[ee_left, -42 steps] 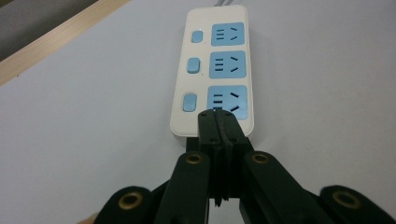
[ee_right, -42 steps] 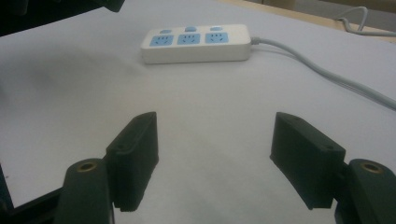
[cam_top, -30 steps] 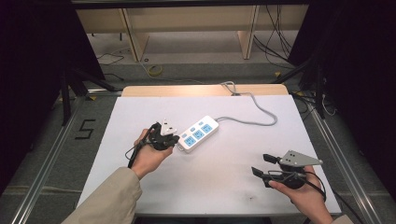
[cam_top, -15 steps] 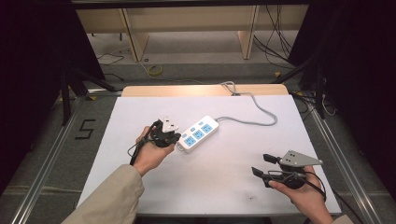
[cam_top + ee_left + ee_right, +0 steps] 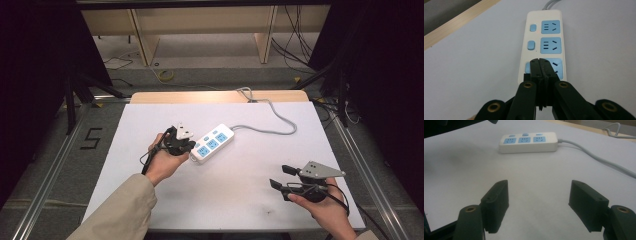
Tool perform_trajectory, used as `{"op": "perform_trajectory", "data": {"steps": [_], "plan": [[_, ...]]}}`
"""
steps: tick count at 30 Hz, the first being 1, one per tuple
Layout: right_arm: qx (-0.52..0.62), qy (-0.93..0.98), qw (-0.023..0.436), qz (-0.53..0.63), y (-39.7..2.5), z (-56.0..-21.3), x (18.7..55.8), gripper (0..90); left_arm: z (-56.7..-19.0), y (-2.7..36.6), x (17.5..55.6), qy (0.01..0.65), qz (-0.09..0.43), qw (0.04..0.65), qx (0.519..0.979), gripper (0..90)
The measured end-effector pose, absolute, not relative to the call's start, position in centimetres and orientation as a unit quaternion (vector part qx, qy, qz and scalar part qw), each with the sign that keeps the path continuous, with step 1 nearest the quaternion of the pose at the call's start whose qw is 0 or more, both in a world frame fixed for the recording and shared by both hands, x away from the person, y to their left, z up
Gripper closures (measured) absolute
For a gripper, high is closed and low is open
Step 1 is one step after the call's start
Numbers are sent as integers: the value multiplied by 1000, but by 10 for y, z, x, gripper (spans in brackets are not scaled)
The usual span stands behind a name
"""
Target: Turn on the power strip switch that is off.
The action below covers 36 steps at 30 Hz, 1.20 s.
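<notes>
Left gripper (image 5: 539,61) (jaws pressed together), over white oblong power strip (image 5: 543,37)

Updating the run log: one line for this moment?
left gripper: shut, over power strip near end | right gripper: open, apart, idle | table

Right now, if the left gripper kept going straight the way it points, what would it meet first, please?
Most likely the power strip: the shut left gripper points along it, with its tips over the nearest blue socket. Whether they already touch it is unclear.
</notes>
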State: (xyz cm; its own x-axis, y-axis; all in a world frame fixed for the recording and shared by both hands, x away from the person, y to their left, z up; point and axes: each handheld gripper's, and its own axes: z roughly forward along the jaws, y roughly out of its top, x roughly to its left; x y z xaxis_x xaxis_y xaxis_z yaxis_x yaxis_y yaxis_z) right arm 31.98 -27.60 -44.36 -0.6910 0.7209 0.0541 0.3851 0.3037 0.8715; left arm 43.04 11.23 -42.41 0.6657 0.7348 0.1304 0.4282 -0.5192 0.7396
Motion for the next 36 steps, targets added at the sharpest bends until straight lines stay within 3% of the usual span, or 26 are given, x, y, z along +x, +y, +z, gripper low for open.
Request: {"op": "perform_trajectory", "data": {"steps": [36], "plan": [[352,788,178,472,-276,-444,320,324,-425,96,450,352,215,344,844,899]]}}
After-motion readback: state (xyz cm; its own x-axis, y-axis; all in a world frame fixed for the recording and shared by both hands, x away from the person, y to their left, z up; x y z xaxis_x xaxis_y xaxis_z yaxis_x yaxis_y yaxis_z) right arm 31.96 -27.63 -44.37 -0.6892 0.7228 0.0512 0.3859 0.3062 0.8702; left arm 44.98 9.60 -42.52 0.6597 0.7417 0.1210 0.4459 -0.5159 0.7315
